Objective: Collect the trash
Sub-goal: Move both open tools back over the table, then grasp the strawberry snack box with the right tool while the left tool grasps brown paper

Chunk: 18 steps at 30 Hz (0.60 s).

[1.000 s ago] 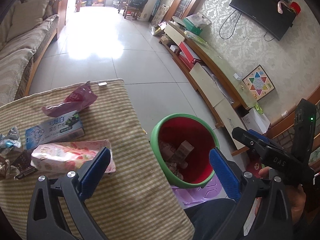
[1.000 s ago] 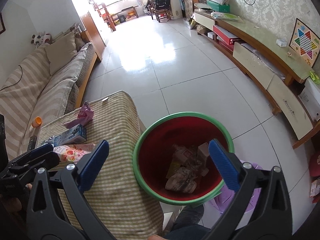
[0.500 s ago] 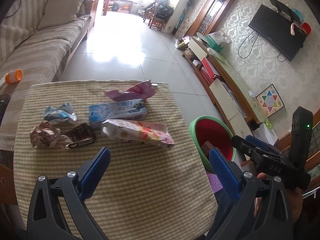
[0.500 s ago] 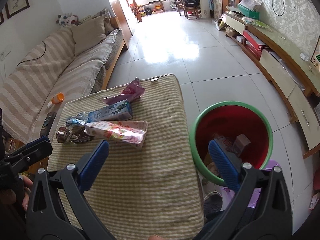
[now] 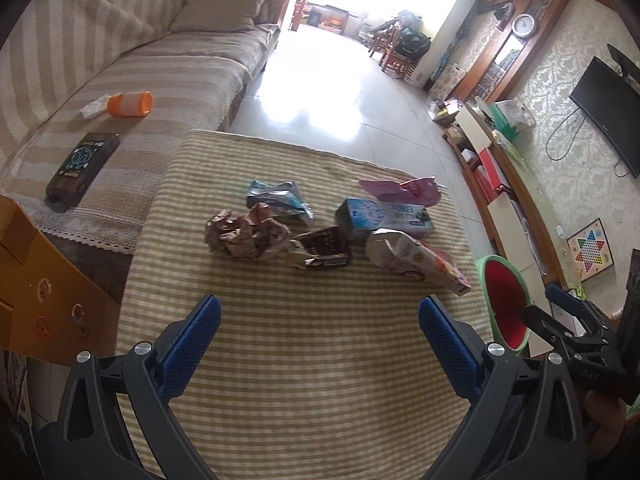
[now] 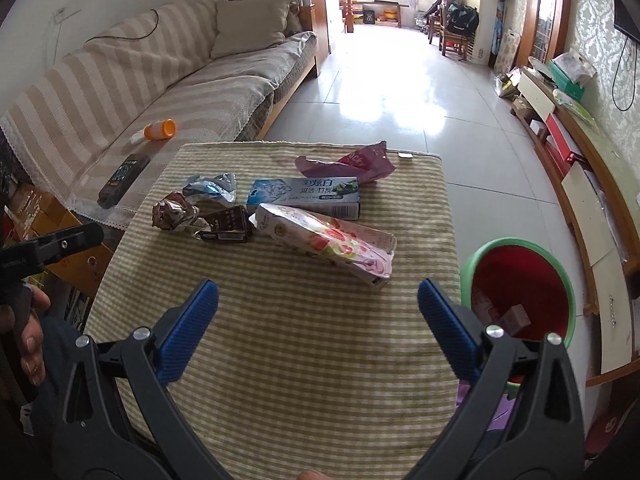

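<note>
Hovering over striped table (image 6: 280,360): left gripper (image 5: 320,332) and right gripper (image 6: 318,312), both spread wide, empty. Trash cluster at 12 o'clock, pink packet (image 6: 328,246) nearest. Red bin (image 6: 520,280) at 3 o'clock, beside table.

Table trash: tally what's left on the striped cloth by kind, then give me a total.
Cardboard boxes: 3: toothpaste box, pink strawberry box, dark brown carton.
Loose wrappers: 2: purple-pink wrapper, blue-silver wrapper.
Crumpled balls: 1: brown crumpled wrapper.
Total: 6 pieces.
</note>
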{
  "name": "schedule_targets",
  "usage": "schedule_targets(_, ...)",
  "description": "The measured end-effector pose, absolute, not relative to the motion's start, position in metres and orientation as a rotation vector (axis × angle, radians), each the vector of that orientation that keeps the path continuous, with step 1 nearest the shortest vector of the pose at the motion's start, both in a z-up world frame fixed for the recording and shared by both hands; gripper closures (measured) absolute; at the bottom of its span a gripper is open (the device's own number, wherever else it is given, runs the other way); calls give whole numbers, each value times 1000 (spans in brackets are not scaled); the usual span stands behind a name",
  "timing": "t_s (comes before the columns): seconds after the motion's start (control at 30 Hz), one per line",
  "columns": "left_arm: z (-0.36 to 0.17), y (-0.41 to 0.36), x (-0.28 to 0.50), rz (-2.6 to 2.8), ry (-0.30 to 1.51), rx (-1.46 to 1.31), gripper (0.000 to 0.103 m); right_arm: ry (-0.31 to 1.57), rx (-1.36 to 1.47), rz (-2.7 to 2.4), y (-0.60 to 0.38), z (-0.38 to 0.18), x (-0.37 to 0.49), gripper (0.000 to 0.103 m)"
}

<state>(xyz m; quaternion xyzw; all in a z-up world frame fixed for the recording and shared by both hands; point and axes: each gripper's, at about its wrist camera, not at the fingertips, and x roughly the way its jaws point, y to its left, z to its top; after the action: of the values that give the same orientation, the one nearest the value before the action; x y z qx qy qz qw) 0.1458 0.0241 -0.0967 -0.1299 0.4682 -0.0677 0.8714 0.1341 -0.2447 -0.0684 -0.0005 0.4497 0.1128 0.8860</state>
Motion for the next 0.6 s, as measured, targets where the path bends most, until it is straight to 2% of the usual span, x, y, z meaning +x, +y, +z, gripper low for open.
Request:
schedule_targets(0.27, -117, 32, 167, -101, 1015, -250, 8, 958, -38, 254, -229, -80, 152, 5)
schedule_targets(0.6, -151, 37, 215, -28, 1078, -197, 8, 1026, -77, 268, -220, -124, 195, 5)
